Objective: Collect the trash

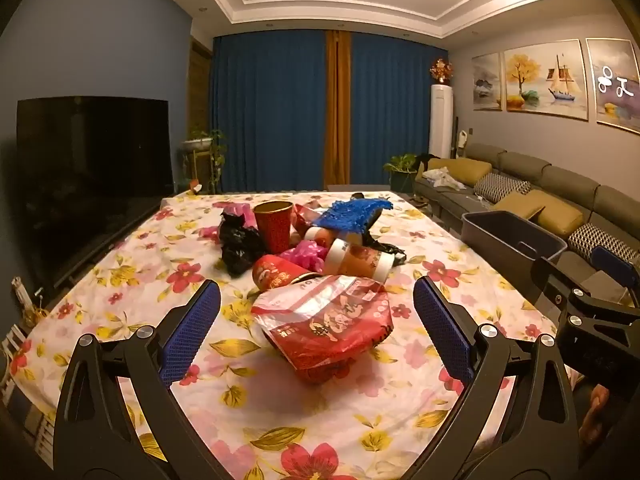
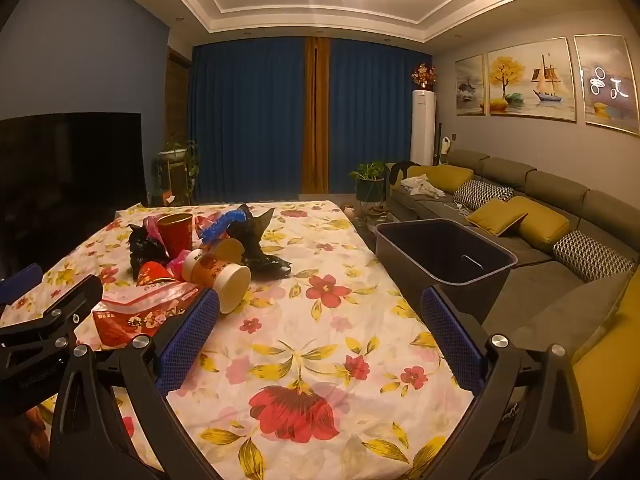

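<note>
A pile of trash lies on the floral-cloth table (image 1: 240, 400). Nearest is a red and clear plastic bag (image 1: 332, 324), also in the right wrist view (image 2: 140, 316). Behind it are a fallen red cup (image 1: 276, 272), an upright red cup (image 1: 274, 226), a black bag (image 1: 240, 244), pink plastic (image 1: 306, 254), orange-labelled white cups (image 1: 356, 260) and blue netting (image 1: 348, 212). My left gripper (image 1: 316, 300) is open, its fingers either side of the nearest bag, not touching it. My right gripper (image 2: 320, 308) is open and empty over bare cloth, to the right of the pile.
A dark grey bin (image 2: 444, 252) stands off the table's right edge, also in the left wrist view (image 1: 512, 236). A sofa with yellow and patterned cushions (image 2: 540, 220) runs along the right wall. A large dark TV (image 1: 92, 168) stands left of the table.
</note>
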`<state>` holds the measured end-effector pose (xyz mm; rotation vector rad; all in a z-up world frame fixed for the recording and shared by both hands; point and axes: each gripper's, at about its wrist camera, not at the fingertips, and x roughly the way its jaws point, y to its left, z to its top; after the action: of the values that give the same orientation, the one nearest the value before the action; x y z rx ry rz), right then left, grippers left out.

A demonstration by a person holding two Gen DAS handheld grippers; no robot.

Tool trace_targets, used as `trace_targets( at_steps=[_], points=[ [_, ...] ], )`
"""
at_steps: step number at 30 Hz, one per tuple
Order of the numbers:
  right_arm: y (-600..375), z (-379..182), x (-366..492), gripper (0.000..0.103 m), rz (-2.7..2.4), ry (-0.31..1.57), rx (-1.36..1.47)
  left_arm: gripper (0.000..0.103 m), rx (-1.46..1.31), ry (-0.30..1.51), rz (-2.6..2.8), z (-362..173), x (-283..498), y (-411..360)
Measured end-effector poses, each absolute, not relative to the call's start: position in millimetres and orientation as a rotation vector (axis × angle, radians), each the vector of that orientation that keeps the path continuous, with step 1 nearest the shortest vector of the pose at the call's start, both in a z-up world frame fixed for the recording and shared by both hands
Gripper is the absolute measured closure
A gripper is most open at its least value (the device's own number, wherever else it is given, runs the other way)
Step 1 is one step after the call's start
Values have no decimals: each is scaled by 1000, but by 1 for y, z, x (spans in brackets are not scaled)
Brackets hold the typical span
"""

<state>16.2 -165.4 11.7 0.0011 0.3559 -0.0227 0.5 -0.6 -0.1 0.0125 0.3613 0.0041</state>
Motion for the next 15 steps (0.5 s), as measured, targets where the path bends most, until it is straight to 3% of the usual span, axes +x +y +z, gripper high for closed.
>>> trace_targets(
  at_steps=[15],
  points=[
    [-167, 12, 16, 5, -23, 355, 4, 8, -8, 352, -2, 0, -2, 2]
  ],
)
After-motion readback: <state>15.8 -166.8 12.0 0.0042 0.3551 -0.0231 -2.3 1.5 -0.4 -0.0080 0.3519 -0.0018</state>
